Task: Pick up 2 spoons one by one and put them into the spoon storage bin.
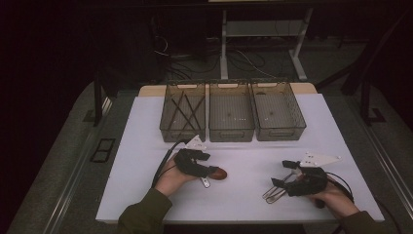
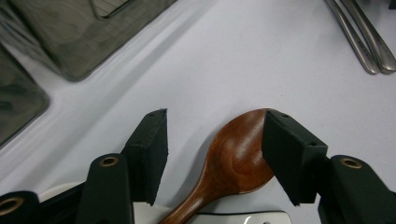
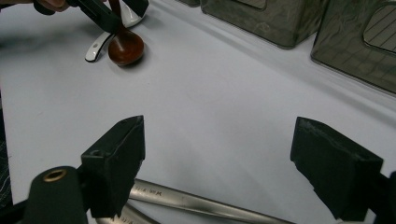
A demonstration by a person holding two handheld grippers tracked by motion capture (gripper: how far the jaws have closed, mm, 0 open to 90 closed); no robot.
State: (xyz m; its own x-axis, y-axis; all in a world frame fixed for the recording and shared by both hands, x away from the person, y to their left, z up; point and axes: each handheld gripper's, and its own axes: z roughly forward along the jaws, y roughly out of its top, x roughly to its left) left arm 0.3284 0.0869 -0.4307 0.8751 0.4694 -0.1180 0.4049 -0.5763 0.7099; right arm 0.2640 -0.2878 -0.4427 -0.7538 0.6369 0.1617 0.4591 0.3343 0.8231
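A brown wooden spoon (image 2: 236, 156) lies on the white table, its bowl between the spread jaws of my left gripper (image 2: 215, 121). The right pad stands at the bowl's rim; the left pad is well apart from it. Under the spoon's handle lies a white spoon (image 2: 243, 218). In the high view the left gripper (image 1: 212, 168) sits low over the wooden spoon (image 1: 220, 173) at centre front. My right gripper (image 3: 218, 126) is open above metal cutlery (image 3: 196, 203), with nothing between its pads. It is at the front right in the high view (image 1: 281, 174), with the metal cutlery (image 1: 272, 194) just below it.
Three see-through bins stand in a row at the back: the left bin (image 1: 182, 127) holds dark chopsticks, then the middle bin (image 1: 231, 129) and the right bin (image 1: 280, 127). Bare white tabletop (image 1: 253, 161) lies between the two grippers.
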